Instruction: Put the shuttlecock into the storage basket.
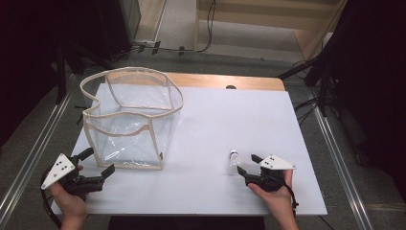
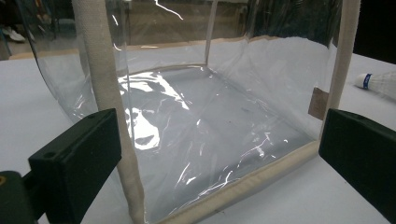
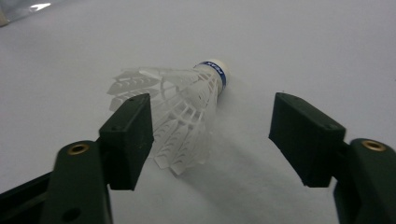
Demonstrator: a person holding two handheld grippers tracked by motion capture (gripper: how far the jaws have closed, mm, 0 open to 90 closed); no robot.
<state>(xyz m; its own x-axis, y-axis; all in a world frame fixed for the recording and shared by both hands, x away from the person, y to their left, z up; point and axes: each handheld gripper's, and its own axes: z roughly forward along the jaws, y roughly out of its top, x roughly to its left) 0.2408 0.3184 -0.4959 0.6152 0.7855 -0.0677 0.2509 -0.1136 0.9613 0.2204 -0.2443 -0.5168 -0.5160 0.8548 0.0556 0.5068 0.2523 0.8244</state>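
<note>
Your white table (image 1: 201,143) stands on grey floor in a dark room. Your right gripper (image 1: 246,164), part open, flanks the shuttlecock (image 1: 233,160), apparently untouched. Your left gripper (image 1: 98,161), wide open, faces the clear bag (image 1: 129,120).

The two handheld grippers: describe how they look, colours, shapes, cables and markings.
The left gripper and the right gripper look alike: black bodies with two blocky black jaws, brass-coloured rivets at the jaw joints, and a pale three-cornered plate on top dotted with small black marks. A black cable trails from each near the wrist. The person's forearms show no sleeves.
</note>
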